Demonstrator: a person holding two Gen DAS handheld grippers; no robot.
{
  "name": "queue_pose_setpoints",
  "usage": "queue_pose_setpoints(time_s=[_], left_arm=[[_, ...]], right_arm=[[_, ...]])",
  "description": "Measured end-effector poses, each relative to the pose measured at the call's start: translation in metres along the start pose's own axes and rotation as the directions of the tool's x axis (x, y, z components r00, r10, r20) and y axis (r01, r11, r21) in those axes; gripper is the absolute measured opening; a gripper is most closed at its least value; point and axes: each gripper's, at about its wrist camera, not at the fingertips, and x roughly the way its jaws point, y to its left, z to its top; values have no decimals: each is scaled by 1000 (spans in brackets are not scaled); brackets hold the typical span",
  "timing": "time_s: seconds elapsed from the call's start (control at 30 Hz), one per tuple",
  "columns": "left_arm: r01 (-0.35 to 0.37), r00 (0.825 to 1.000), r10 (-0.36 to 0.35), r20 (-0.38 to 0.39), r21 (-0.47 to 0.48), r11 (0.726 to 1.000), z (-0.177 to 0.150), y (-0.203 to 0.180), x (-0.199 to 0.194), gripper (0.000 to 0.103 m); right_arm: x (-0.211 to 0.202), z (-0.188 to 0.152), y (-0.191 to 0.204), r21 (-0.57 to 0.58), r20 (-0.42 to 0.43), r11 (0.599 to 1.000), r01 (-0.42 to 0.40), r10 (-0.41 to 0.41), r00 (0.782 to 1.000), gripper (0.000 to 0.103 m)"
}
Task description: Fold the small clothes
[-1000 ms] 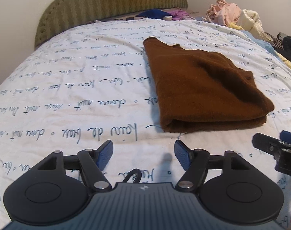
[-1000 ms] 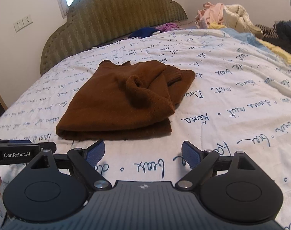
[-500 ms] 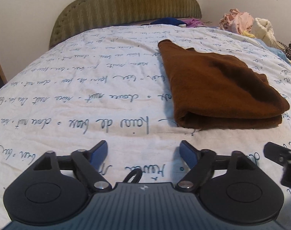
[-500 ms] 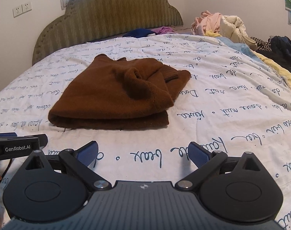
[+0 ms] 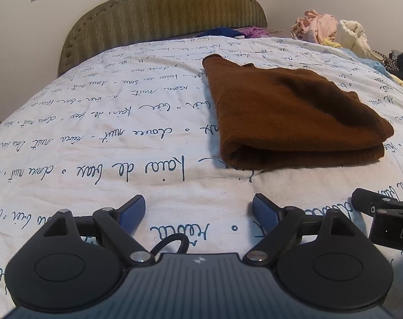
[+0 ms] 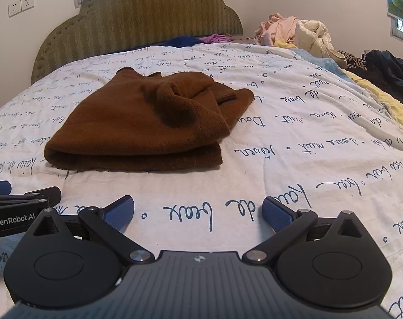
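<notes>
My left tool (image 5: pixel 198 210) is released, blue pads spread wide, nothing between them. It sits low over the bedspread (image 5: pixel 121 138), which is white with dark cursive script. My right tool (image 6: pixel 198 209) is also released, pads wide apart and empty, over the same bedspread (image 6: pixel 307 146).

The brown garment (image 5: pixel 289 111) lies folded flat on the bed, ahead and to the right in the left view. The near edge shows a doubled fold, two thick layers stacked. In the right view the brown garment (image 6: pixel 148 122) sits ahead and to the left. Its top layer is bunched into a rumpled lump near the middle, and a ribbed cuff sticks out on the far right side. Neither tool touches it; it is apart from both.

Each tool shows at the edge of the other's view, side by side.

A green padded headboard (image 5: pixel 161 10) stands at the far end. Blue and purple cloth (image 6: pixel 201 39) lies at its foot. A heap of loose clothes (image 6: pixel 294 32) is piled on the far right of the bed, pink and cream, with darker items (image 6: pixel 387 69) further right.
</notes>
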Motion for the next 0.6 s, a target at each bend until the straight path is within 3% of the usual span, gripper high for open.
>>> queue_pose_setpoints(time_s=[0.6], left_arm=[[-2,1000,2,12,3,1000,-4,0,1,94]], right_arm=[[5,-3,0,-11,-2,1000,4,-4,1000,103]])
